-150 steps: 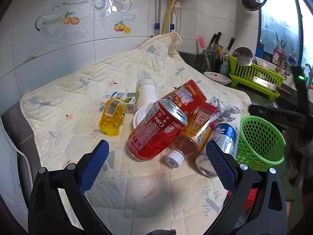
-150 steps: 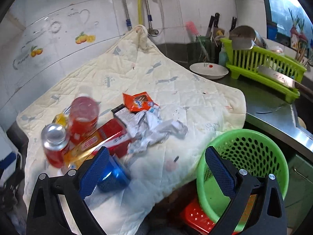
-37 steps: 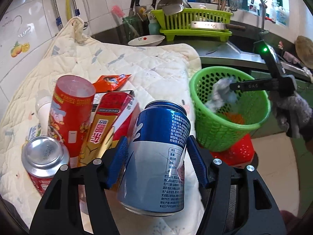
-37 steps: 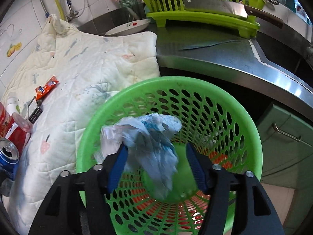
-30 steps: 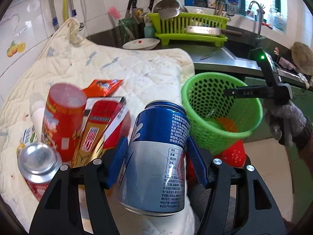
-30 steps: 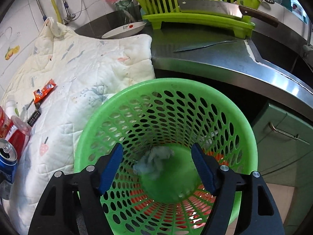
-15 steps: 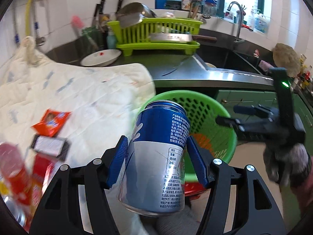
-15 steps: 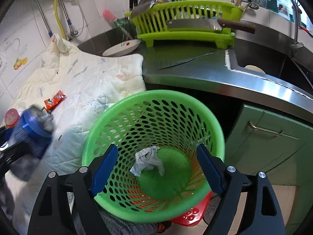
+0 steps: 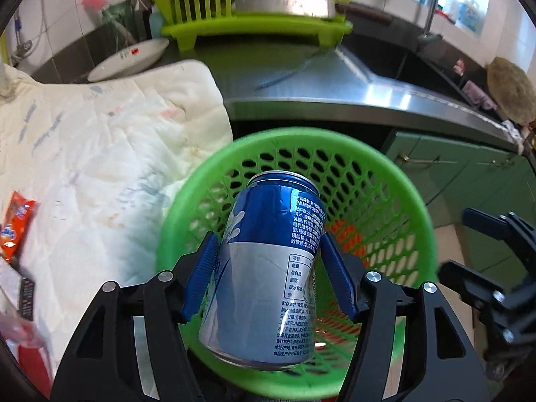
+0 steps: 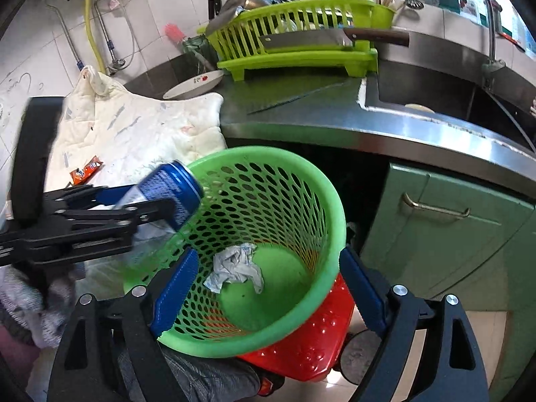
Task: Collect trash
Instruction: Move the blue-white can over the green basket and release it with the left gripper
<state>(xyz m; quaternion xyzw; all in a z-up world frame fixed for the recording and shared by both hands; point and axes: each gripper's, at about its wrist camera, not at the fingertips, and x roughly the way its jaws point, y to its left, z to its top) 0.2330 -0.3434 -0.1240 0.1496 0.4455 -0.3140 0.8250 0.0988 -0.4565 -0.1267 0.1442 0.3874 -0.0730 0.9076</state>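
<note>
The left gripper (image 9: 269,268) is clamping the blue can (image 9: 268,268) between its blue pads (image 9: 201,274), and the can is now hanging over the mouth of the green basket (image 9: 412,201); a second ago it was being held over the quilt (image 9: 100,154) beside the red cans and cartons, with the basket off to the right; half a second ago only part of the basket was showing behind it. In the right wrist view the can (image 10: 167,194) is tilting top-first over the near-left rim of the basket (image 10: 331,207), not yet released. The right gripper (image 10: 268,284) is standing wide open and holding nothing, its pads (image 10: 174,288) spread on either side of the basket; it has been pulling back, since a second ago the basket was filling its view. The crumpled tissue (image 10: 234,268) is lying on the basket floor, where it was half a second ago; it was between the right gripper's pads just over a second ago. An orange wrapper (image 10: 85,171) is lying on the quilt; a red stool (image 10: 311,341) is showing under the basket.
</note>
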